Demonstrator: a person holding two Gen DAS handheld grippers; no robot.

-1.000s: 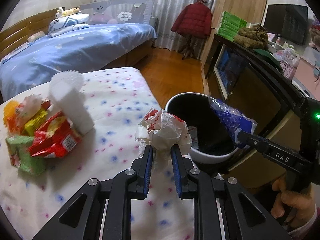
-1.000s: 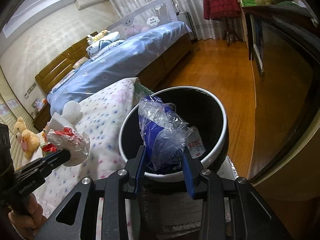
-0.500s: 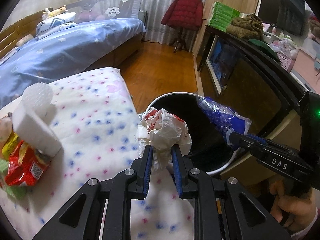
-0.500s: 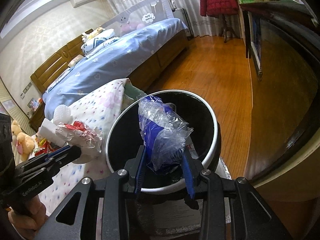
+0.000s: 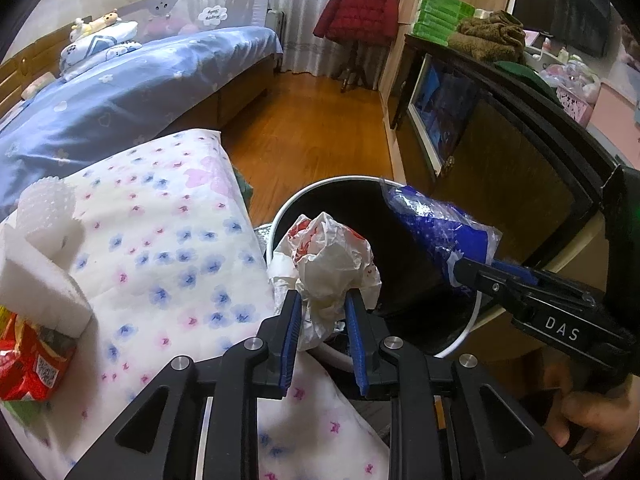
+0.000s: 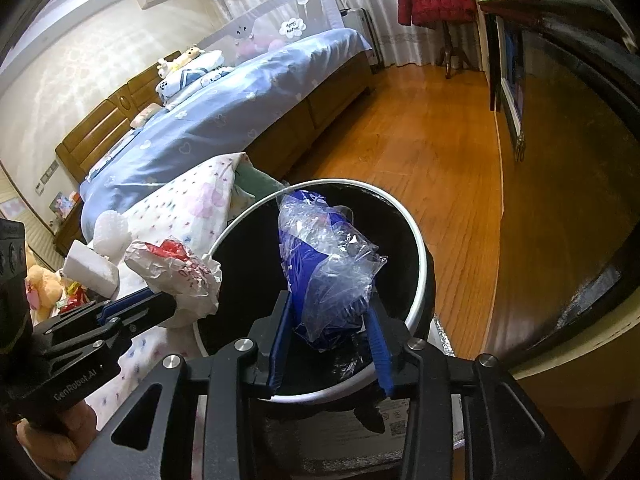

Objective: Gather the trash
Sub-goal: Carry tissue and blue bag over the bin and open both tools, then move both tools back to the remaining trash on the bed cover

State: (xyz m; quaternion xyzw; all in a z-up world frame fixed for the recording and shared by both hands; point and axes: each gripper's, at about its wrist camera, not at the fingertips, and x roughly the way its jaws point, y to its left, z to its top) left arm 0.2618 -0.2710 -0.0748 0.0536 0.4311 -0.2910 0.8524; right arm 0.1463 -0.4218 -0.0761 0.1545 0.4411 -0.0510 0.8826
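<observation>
Left wrist view, nearest first: the left gripper (image 5: 322,300) is clamped on a crumpled white-and-red wrapper (image 5: 330,264), its blue-padded jaws pinching the lower part of the wad; the wad sits over the near-left rim of the black trash bin (image 5: 400,216), at the right edge of the flowered cloth (image 5: 168,248); to the right, the right gripper (image 5: 460,268) reaches in from the side, closed on a blue plastic bag (image 5: 436,228) that hangs over the bin's dark opening; on the cloth at the left lie a white foam block (image 5: 36,280) and red snack packets (image 5: 28,364), well apart from the bin; farther off stand the blue bed (image 5: 132,80) and a red jacket (image 5: 360,8) on a stand.

Right wrist view, nearest first: the right gripper (image 6: 330,314) grips the blue plastic bag (image 6: 320,264) above the bin (image 6: 420,248), inside its white rim; the left gripper (image 6: 166,300) holds the wrapper (image 6: 176,272) just left of that rim; beyond lie wooden floor (image 6: 420,128) and the bed (image 6: 240,108).
</observation>
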